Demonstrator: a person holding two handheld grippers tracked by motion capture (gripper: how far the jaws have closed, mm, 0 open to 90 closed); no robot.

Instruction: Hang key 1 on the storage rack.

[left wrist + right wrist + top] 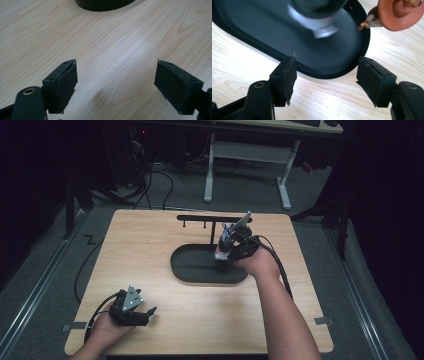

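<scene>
Two tongs agape, empty — left tongs (pixel 116 86) above bare table (pixel 120 50), right tongs (pixel 327 80) at black tray (pixel 249 30); no readable writing.

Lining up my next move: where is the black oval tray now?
High view: the black oval tray lies mid-table under the T-shaped stand, by the right gripper.

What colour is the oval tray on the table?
Black, matte; the oval tray shows best in the right gripper view.

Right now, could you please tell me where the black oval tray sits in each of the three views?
High view: black oval tray at the table's middle, under the right claw.
Left gripper view: its curved edge at the top.
Right gripper view: it spans the upper half.
Shared landmark: the light wooden table.
</scene>
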